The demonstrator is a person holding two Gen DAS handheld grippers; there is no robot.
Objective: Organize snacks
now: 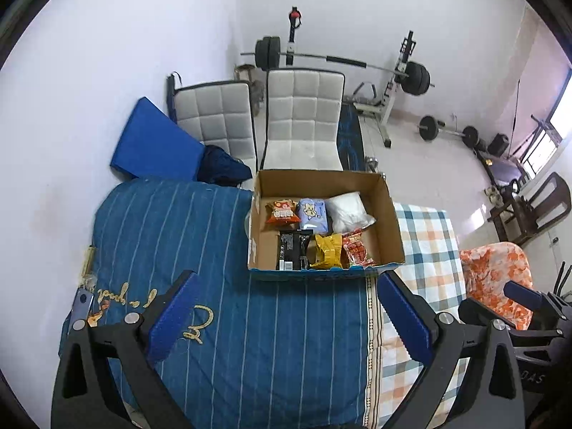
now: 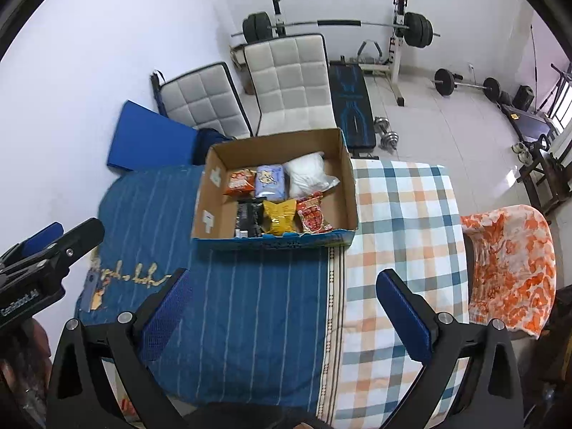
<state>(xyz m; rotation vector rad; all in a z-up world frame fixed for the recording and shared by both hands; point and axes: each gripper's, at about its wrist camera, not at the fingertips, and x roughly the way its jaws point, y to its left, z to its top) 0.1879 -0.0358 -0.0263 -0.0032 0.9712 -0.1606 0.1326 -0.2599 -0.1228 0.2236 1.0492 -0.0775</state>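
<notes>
Both the left gripper (image 1: 282, 318) and right gripper (image 2: 282, 316) hover with jaws released and empty over the bed (image 2: 250, 304), the snacks lying straight ahead inside the cardboard box (image 2: 348, 193), its long axis crosswise, neither gripper clearly nearer

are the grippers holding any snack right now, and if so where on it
Nothing is held. The left gripper and right gripper are both open and empty above the cloth; the snacks lie in the box.
</notes>
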